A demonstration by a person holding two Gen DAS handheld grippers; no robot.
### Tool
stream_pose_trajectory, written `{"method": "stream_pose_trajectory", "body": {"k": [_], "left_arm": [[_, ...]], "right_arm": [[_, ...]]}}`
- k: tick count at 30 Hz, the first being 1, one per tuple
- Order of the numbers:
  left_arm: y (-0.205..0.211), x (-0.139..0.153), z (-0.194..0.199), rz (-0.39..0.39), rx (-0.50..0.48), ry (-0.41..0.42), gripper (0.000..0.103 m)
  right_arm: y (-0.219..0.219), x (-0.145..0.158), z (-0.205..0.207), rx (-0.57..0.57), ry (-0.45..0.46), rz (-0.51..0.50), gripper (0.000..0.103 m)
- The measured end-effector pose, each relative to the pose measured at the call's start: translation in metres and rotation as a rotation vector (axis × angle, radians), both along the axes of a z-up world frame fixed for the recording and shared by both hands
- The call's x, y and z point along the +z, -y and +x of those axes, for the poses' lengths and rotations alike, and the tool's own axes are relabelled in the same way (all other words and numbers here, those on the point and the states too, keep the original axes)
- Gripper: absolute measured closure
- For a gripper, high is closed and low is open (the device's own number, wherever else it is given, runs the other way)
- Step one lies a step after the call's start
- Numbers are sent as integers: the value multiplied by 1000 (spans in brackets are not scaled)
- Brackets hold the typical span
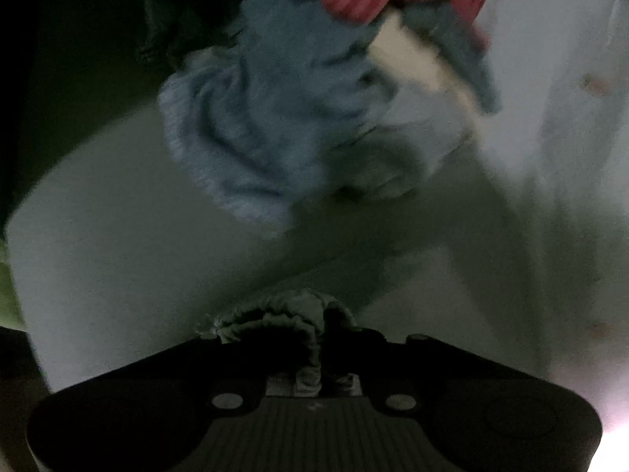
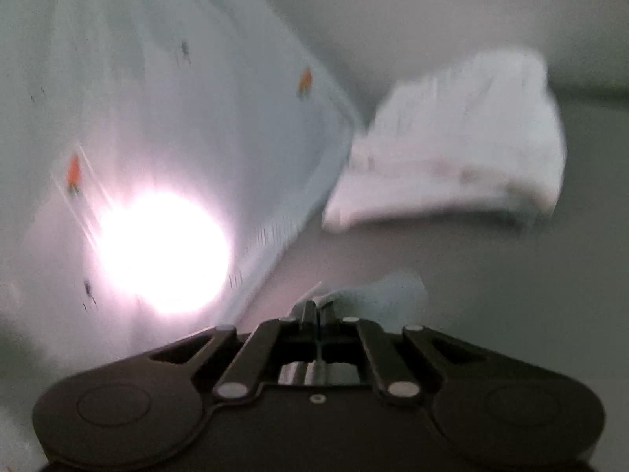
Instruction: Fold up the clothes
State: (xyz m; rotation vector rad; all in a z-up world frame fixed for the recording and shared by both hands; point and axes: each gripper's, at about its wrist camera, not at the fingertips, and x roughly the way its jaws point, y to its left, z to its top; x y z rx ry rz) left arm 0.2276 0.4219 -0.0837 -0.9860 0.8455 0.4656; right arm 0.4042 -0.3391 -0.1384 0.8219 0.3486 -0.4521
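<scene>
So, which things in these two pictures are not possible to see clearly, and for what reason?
- Left wrist view: the pile of clothes is dark and blurred, so single garments cannot be told apart.
- Left wrist view: the cloth in the left claw is mostly hidden behind it.
- Right wrist view: a glare spot washes out the printed fabric.
- Right wrist view: the white folded item is motion-blurred.

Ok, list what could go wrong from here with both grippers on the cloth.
1. The left gripper pinches only a small bunched edge of pale cloth; it may slip out.
2. The right gripper grips a thin edge of the printed white garment; glare and blur hide how securely.
</scene>
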Motion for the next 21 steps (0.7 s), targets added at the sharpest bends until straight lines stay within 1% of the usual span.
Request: {"method": "stream_pose_trajectory", "body": {"k": [3,5,8,10,12,14,16,18,20,21], "left_arm": [[5,20,16,-32,-38,91,93],[12,28,42,-28,-91,132,93],[30,39,93,-3,-158,161,94],[40,54,124,-2,-196,216,94],[50,81,151,16,-231,299,94],[57,113,167,46,-263,390,94],[58,142,172,60,-286,479,94],[53,160,164,61,-295,550,94],[46,174,150,58,-302,611,94],[41,173,139,53,-307,626,94]], "right_arm": [[9,25,-11,-19,28,-58,101],[12,31,-4,-17,18,-83,101],[16,33,22,17,7,-57,101],[16,37,42,38,20,-33,101],[14,52,55,54,74,-13,101],[9,73,60,60,148,-36,101],[7,98,54,49,226,-84,101],[8,118,34,24,302,-120,101],[13,126,5,-5,350,-124,102],[17,126,-9,-19,356,-123,102]]}}
